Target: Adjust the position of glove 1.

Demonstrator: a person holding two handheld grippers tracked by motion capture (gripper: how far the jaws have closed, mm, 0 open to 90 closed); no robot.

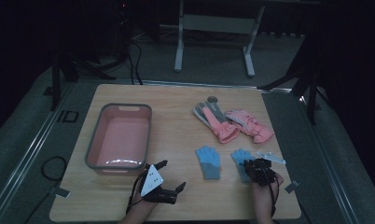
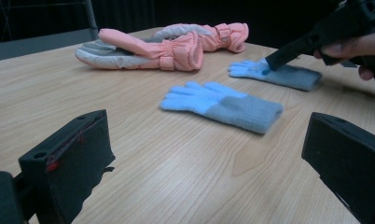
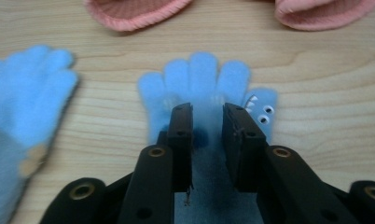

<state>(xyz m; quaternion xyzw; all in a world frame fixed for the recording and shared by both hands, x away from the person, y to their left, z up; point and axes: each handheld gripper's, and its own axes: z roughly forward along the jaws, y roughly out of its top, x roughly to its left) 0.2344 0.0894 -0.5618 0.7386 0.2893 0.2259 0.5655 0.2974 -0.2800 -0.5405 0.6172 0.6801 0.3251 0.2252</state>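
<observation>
Two blue knit gloves with grey cuffs lie flat near the table's front. The left glove (image 1: 209,161) (image 2: 223,105) (image 3: 31,88) has nothing on it. My right gripper (image 1: 250,164) (image 3: 207,121) points down onto the right glove (image 1: 239,156) (image 3: 202,77). Its jaws stand a little apart with the glove's palm under the gap, and the glove is not pinched. The left gripper view shows that gripper's tip (image 2: 269,60) on the glove (image 2: 290,75). My left gripper (image 1: 171,175) (image 2: 209,163) rests low at the front, open wide and empty.
A pink basin (image 1: 125,106) with a grey rim stands at the left, empty. Two pink padded mittens (image 1: 216,119) (image 1: 250,125) (image 2: 148,49) lie at the back right, one with a grey palm. A small pale item (image 1: 271,157) lies beside the right glove.
</observation>
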